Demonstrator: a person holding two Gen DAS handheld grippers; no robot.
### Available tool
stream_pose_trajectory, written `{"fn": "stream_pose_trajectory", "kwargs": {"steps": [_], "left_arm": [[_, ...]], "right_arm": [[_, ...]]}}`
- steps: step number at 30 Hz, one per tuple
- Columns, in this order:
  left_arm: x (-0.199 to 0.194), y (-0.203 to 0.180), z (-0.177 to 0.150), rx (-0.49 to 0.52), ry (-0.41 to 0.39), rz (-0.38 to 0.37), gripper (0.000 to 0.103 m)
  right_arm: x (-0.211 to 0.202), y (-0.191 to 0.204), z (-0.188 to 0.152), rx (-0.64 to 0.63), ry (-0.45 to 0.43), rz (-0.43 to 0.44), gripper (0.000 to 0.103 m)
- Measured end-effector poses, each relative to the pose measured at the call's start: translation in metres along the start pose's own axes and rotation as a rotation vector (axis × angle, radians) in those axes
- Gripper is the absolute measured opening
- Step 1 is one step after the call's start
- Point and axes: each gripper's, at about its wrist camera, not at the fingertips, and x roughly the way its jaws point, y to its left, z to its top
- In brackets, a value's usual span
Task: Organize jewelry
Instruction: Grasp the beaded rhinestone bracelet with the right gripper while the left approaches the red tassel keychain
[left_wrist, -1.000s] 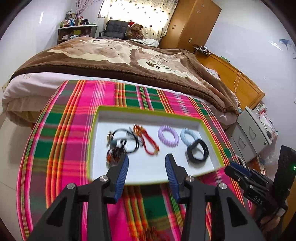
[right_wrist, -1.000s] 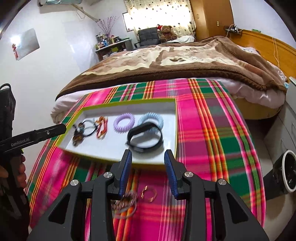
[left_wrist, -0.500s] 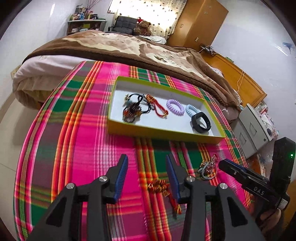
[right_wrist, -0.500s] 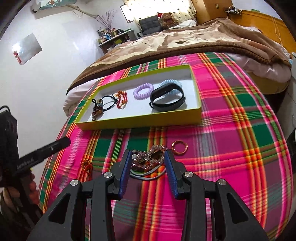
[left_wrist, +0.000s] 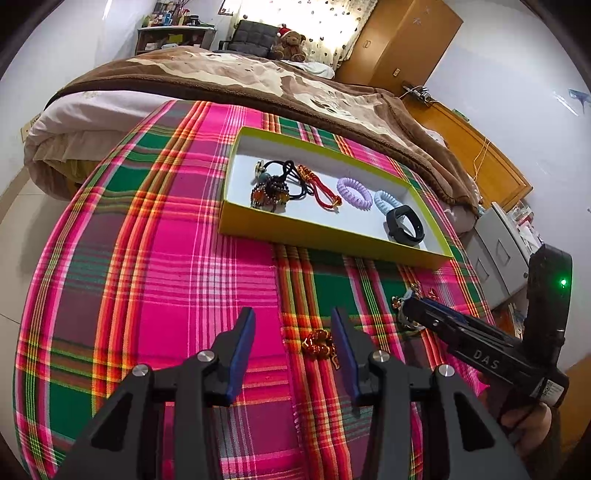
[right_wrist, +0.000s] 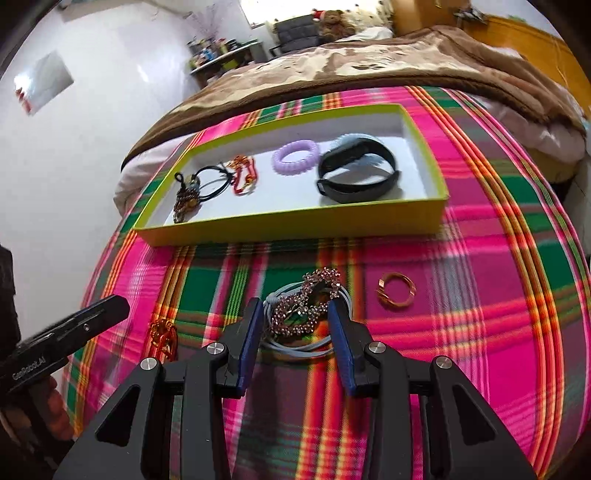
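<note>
Two grippers hang low over the plaid cloth, each with its jaws apart and nothing clamped. Nearest, the right gripper brackets a rhinestone hair tie with pale blue elastic loops; the piece lies on the cloth between the blue pads, and whether either pad touches it cannot be told. The left gripper stands over a small amber bead bracelet, which sits close against the inner face of its right-hand finger rather than centred in the gap. Just beside the hair tie, to its right, a gold ring lies loose on the cloth.

Farther off, the yellow-green tray already holds a dark beaded cluster with black cords, a red cord bracelet, a lilac coil tie, a pale blue coil tie and a black wristband.

Judging by this, the step in hand is the pick-up of the pieces left outside the tray. The next move calls for lowering and closing on the hair tie's bulky centre, not its thin loops, while the left gripper first shifts sideways to centre the bracelet.
</note>
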Motion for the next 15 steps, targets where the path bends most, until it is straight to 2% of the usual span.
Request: {"fn": "stream_pose_trajectory", "kwargs": {"steps": [2,11,15], "left_arm": [[0.0006,0.0000,-0.0011,-0.001,0.002,-0.001,0.044],[0.0040,-0.0031,-0.0032,0.000,0.014,-0.001,0.044],[0.0058,-0.0065,-0.0046,0.009,0.018,-0.001,0.044]], "right_arm": [[0.0019,0.0043,0.0013,-0.032,0.002,-0.013,0.037],[0.0058,0.0076,0.0028,-0.035,-0.005,-0.029,0.037],[0.0017,0.0099,0.0011,-0.055,-0.019,-0.035,0.022]]}}
